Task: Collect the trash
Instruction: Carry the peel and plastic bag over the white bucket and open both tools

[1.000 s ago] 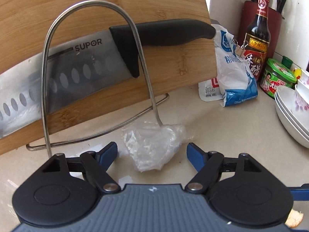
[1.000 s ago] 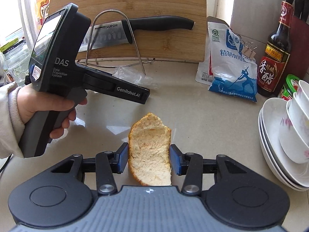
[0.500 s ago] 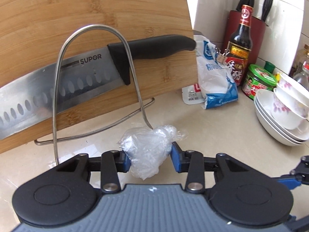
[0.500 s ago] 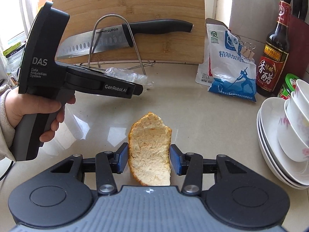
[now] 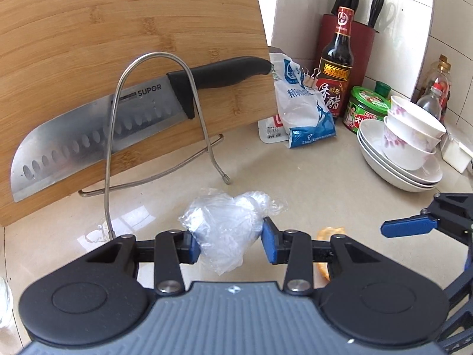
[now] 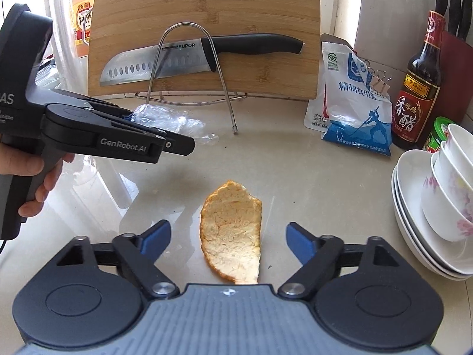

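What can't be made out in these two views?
- Left view: the peel is mostly hidden behind the left gripper, which is shut on the plastic wrap.
- Right view: the peel's near end is cut off by the open right gripper's body.
- Both views: no bin shows.

Right gripper (image 6: 228,238) spread wide over the pale counter (image 6: 310,183) — orange peel (image 6: 232,233) lying pith-up between the blue pads (image 6: 156,235), touching neither. Off to the left, left gripper (image 6: 134,119) gripped in a hand (image 6: 35,171), clamped on crumpled clear plastic wrap (image 6: 168,119). Behind — bamboo cutting board (image 6: 207,6) leaning upright, knife (image 6: 192,56) across a wire rack (image 6: 189,68). Salt bag (image 6: 354,109), vinegar bottle (image 6: 419,88) and stacked bowls (image 6: 437,204) on the right.
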`<action>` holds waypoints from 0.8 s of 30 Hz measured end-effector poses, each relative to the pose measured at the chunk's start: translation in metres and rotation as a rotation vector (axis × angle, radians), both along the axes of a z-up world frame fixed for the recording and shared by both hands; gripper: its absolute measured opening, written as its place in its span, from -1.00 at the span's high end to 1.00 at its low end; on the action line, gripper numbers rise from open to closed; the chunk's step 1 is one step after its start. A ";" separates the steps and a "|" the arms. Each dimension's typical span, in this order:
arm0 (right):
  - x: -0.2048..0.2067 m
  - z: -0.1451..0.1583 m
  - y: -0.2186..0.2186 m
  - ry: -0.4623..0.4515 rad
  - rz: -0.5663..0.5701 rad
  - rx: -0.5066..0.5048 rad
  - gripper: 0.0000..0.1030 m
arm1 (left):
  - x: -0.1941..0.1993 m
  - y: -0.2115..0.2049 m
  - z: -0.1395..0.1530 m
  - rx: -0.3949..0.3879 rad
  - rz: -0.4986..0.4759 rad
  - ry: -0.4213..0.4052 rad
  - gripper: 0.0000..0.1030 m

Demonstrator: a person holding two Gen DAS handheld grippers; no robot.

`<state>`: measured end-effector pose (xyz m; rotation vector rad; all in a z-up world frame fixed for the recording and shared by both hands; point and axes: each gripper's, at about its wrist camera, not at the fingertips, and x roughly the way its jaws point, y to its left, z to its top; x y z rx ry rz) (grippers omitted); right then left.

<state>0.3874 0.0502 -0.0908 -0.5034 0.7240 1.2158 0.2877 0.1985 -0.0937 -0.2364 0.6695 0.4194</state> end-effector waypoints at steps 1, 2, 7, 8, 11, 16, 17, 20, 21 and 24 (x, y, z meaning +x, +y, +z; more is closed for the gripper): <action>0.001 -0.004 0.003 0.003 -0.003 -0.005 -0.77 | -0.001 -0.001 0.000 -0.001 -0.003 0.001 0.24; 0.001 -0.008 0.005 -0.002 -0.008 -0.012 -0.76 | -0.002 -0.001 0.000 -0.002 -0.005 0.003 0.24; 0.001 -0.018 0.013 -0.010 -0.024 -0.026 -0.37 | -0.004 -0.004 0.002 0.004 -0.025 0.004 0.24; 0.000 -0.018 0.013 -0.023 -0.028 -0.029 -0.21 | -0.004 -0.004 0.003 0.004 -0.029 0.004 0.24; -0.003 -0.013 0.012 -0.053 -0.017 -0.041 0.01 | -0.007 -0.006 0.006 0.013 -0.044 0.002 0.24; -0.010 -0.004 0.001 -0.072 0.002 -0.054 0.07 | -0.013 -0.013 0.015 0.023 -0.090 0.011 0.24; -0.012 -0.001 -0.003 -0.074 0.002 -0.052 0.07 | -0.015 -0.014 0.017 0.022 -0.099 0.015 0.24; -0.017 0.008 -0.015 -0.072 -0.004 -0.050 0.07 | -0.022 -0.021 0.023 0.017 -0.135 0.032 0.24; -0.019 0.011 -0.019 -0.067 -0.007 -0.051 0.07 | -0.024 -0.024 0.025 0.017 -0.148 0.038 0.24; -0.027 0.019 -0.035 -0.063 -0.015 -0.047 0.07 | -0.032 -0.035 0.031 0.016 -0.184 0.056 0.24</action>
